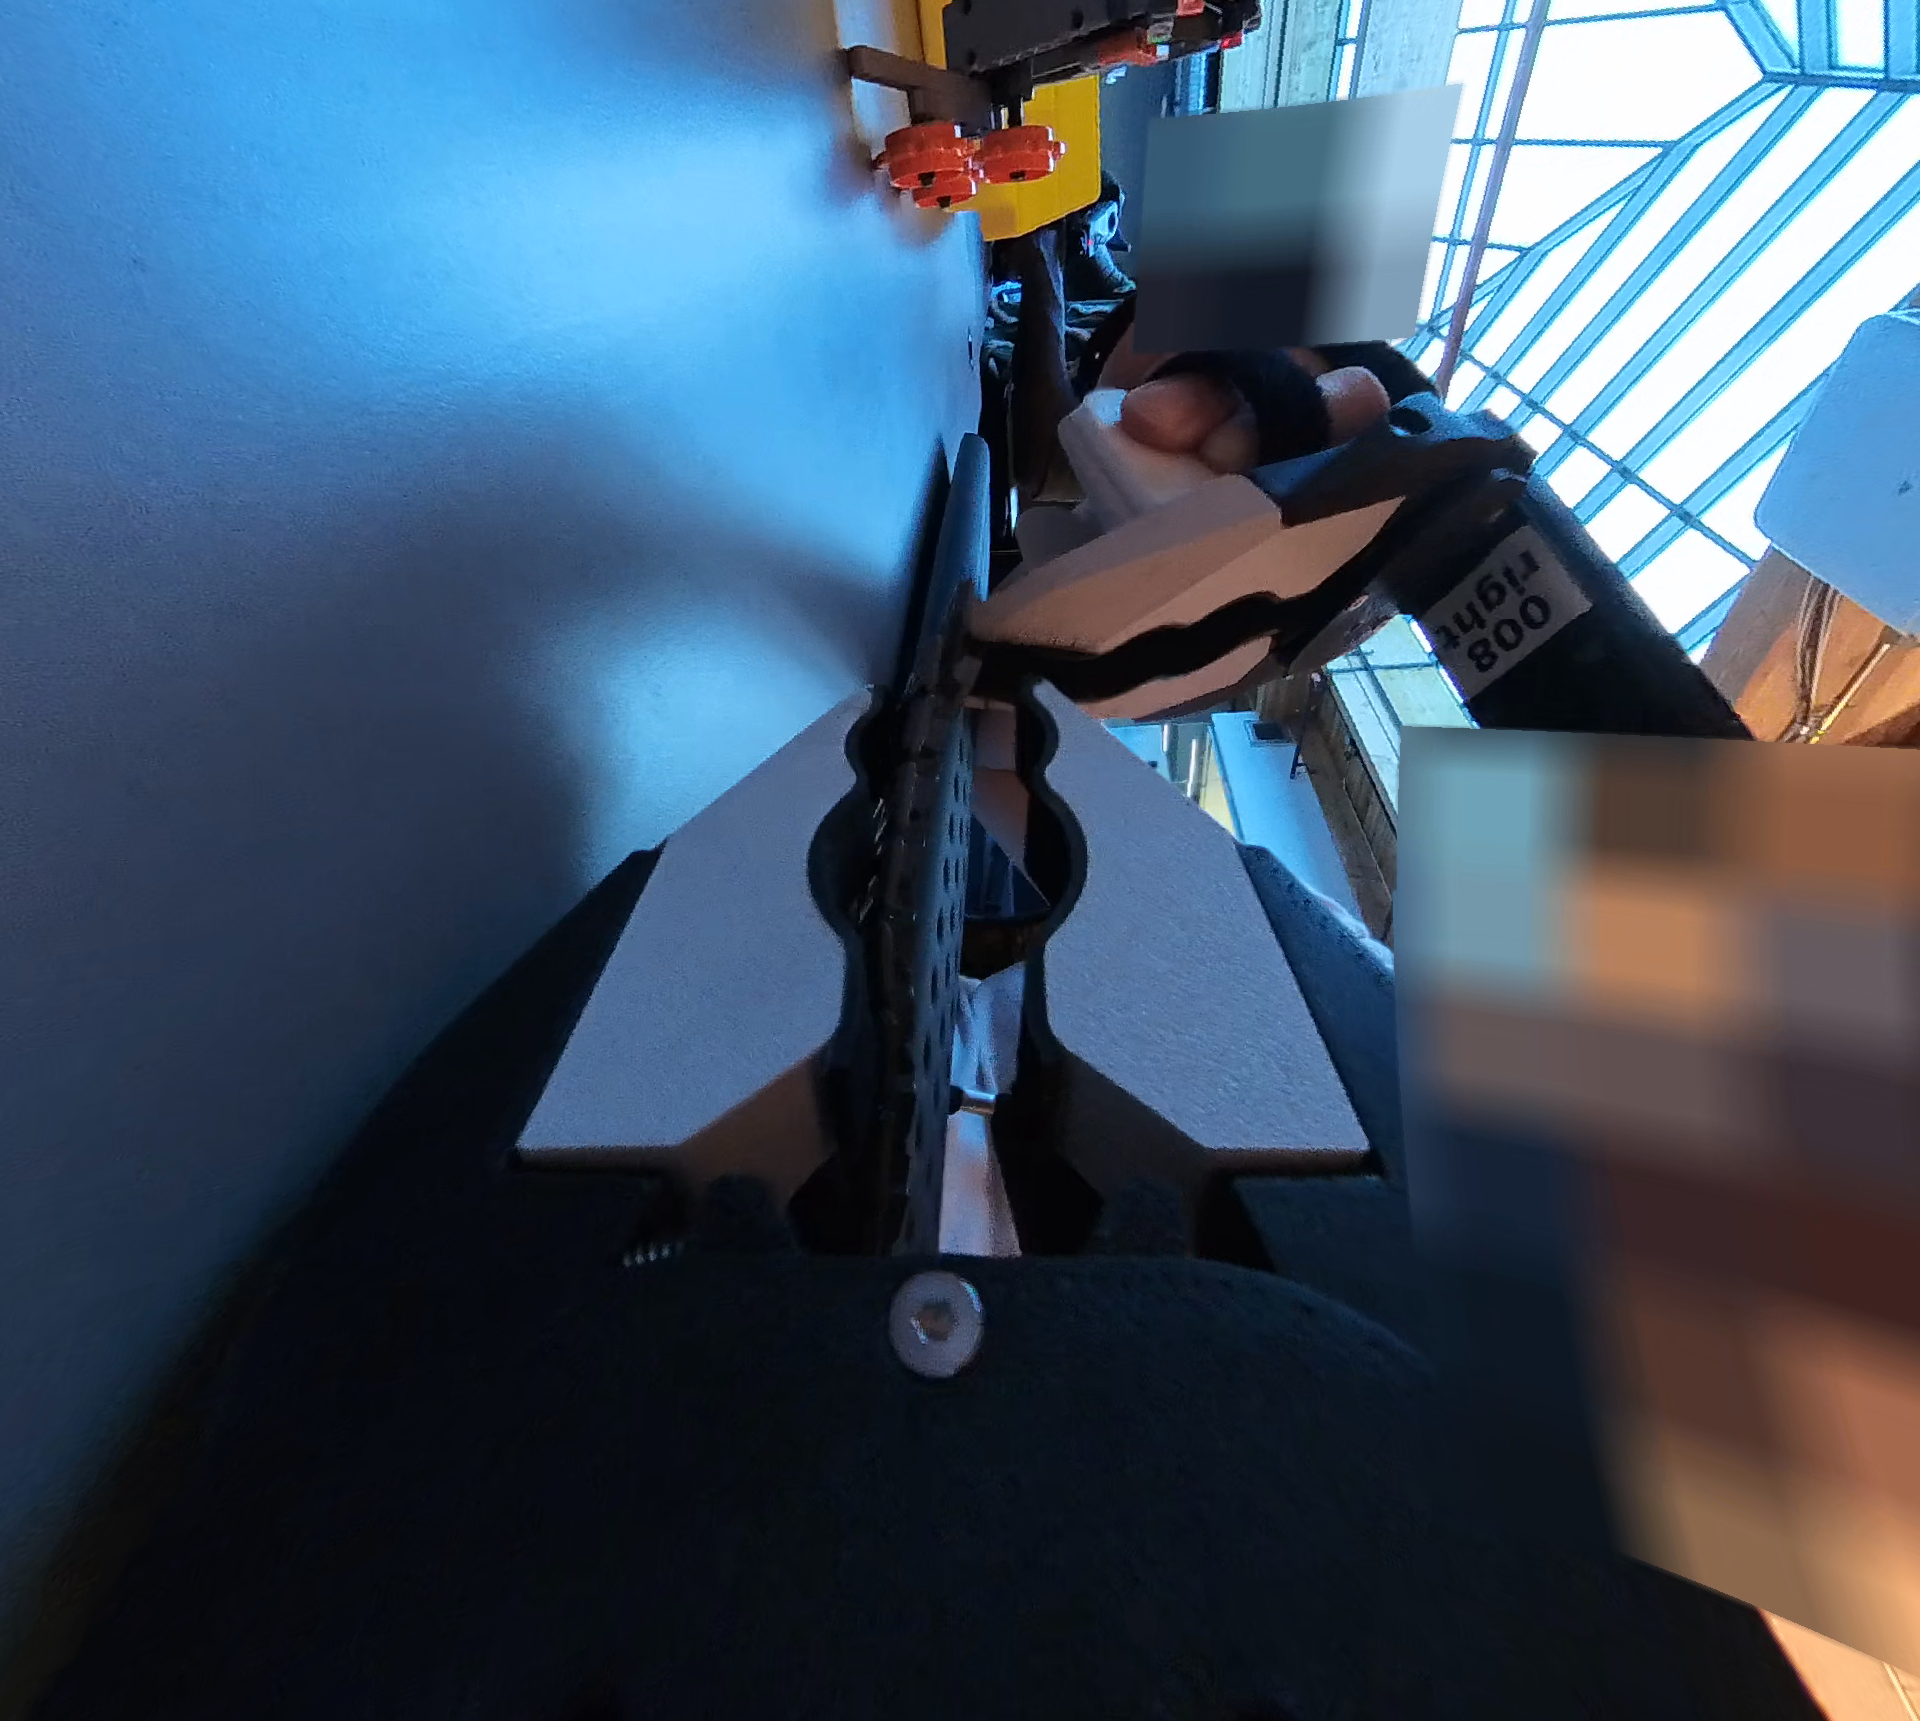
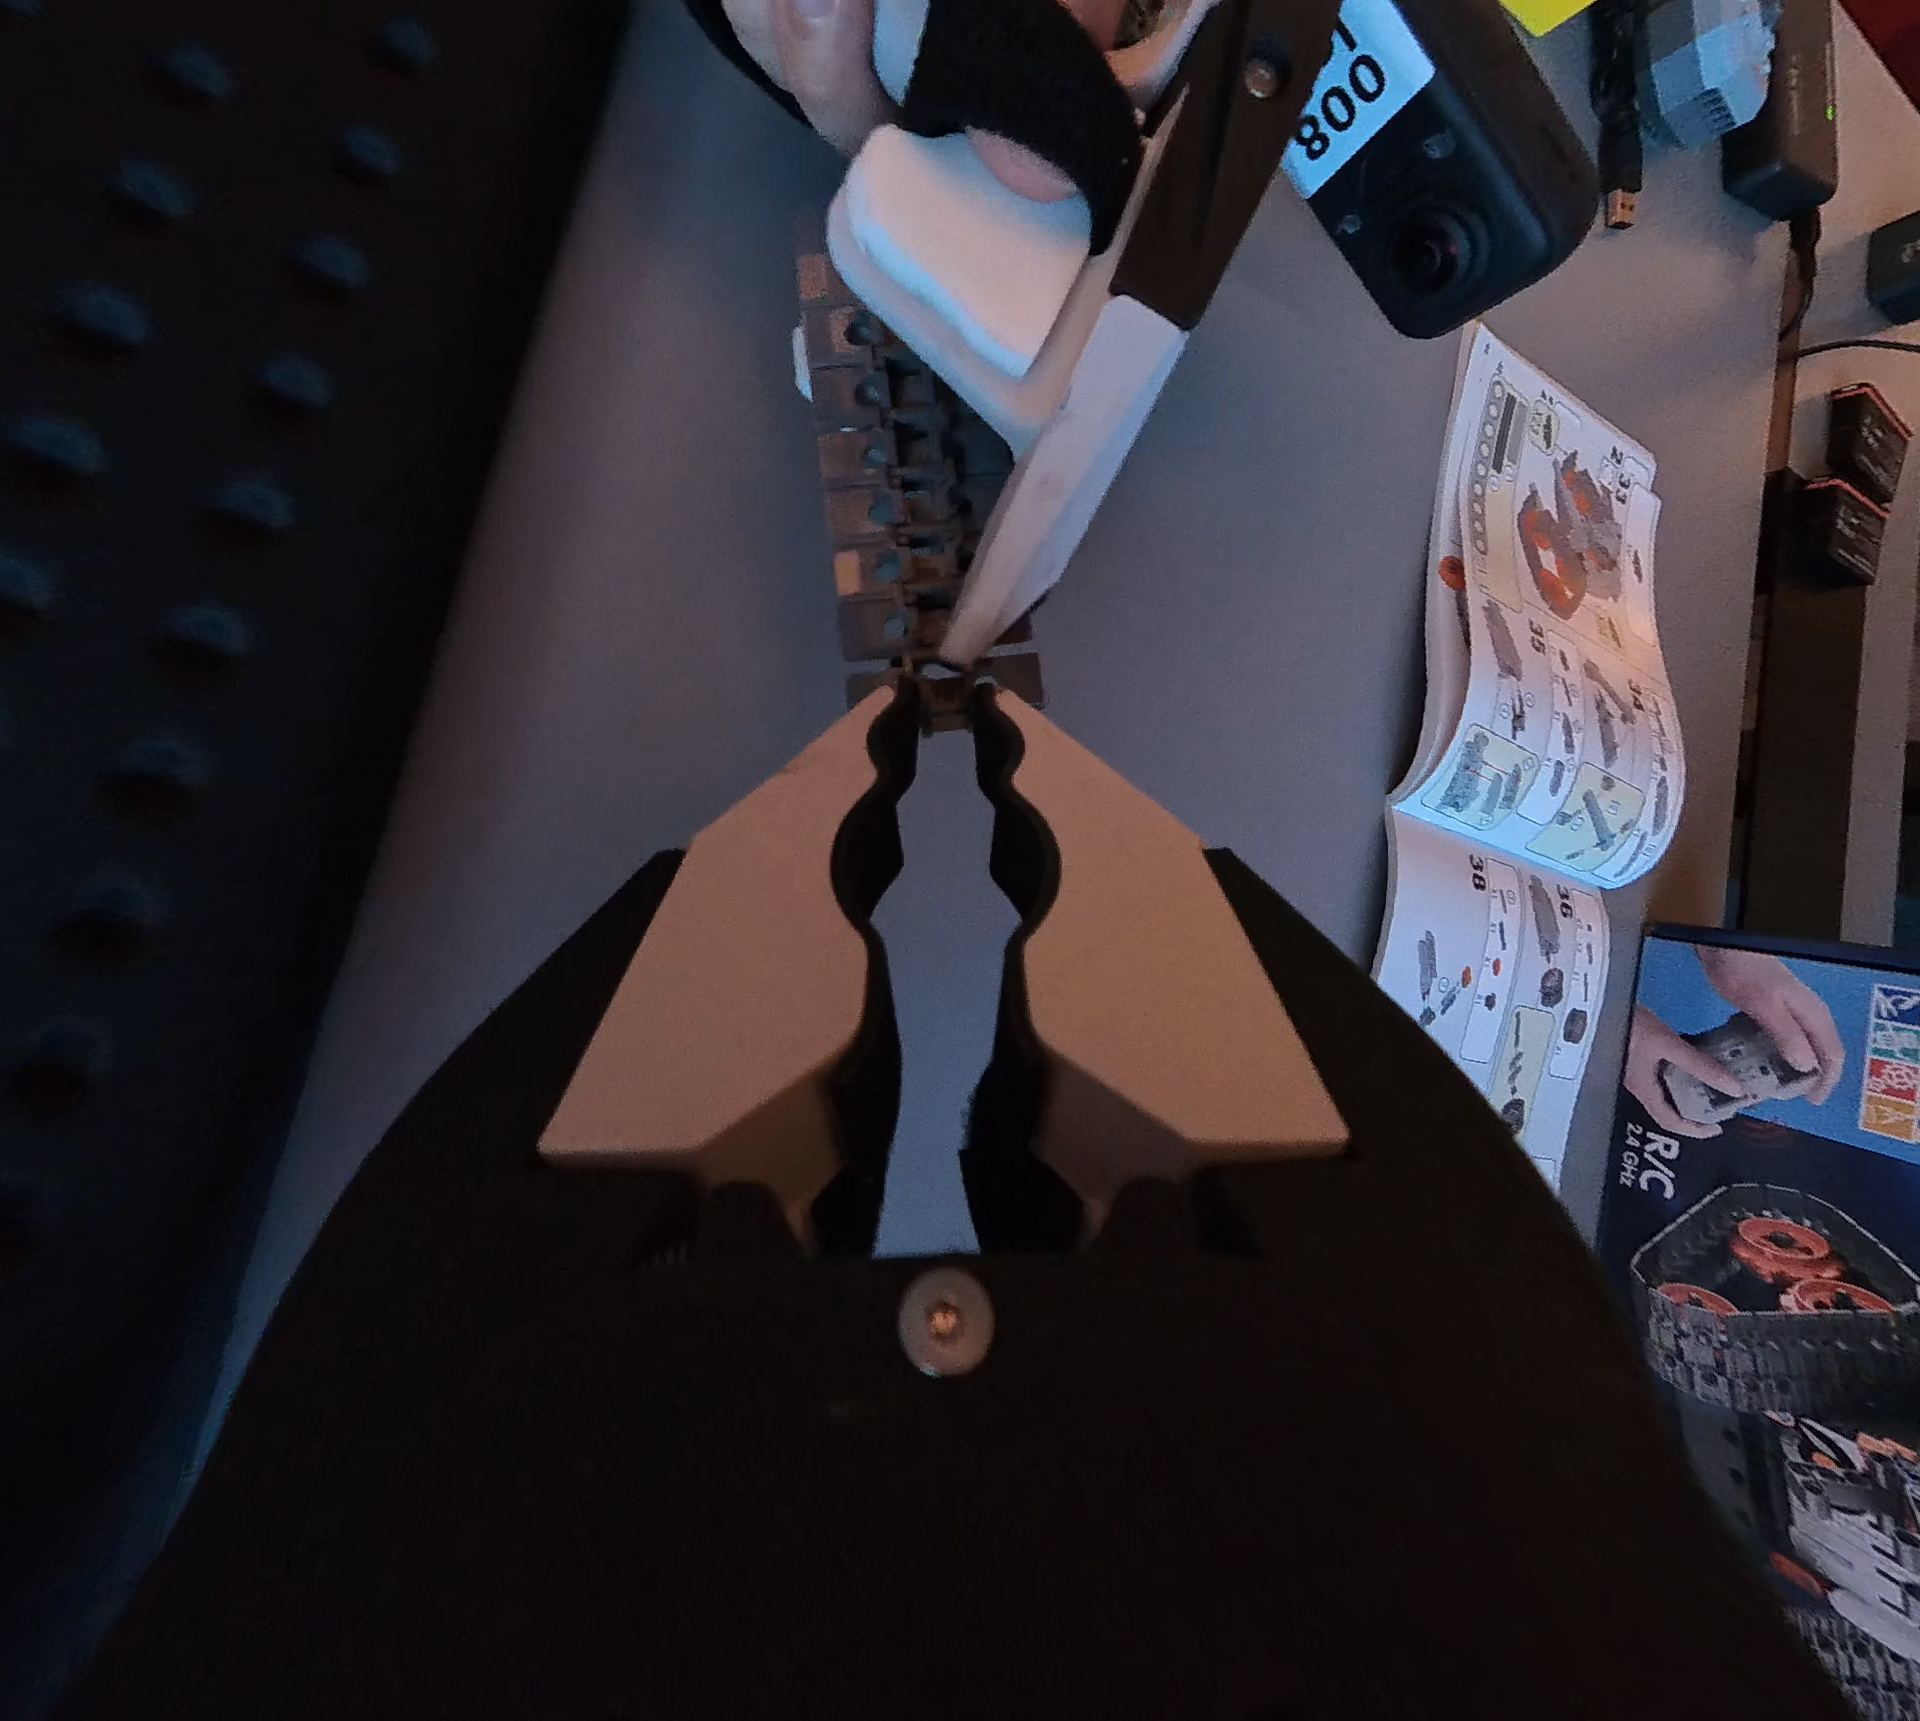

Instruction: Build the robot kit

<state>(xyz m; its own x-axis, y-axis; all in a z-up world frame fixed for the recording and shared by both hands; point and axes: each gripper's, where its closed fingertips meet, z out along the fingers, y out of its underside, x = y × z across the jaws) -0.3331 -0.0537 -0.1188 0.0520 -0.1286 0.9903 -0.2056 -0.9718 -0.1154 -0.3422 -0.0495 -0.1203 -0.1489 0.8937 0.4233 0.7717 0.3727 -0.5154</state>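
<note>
Both cams sit right behind their own jaws, super close. The left wrist view is rolled sideways, skimming along the grey desk [image 1: 416,321] toward skylights. The right wrist view looks down. Both share the black linked track strip [image 2: 883,508] [image 1: 920,840].

Left gripper [image 1: 951,715] fingers nearly closed, right gripper [image 2: 943,692] fingertips pinched together, tips of both meeting.

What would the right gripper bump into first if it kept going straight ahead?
Probably the track: the right gripper already pinches its near end, and the left gripper meets it there.
</note>
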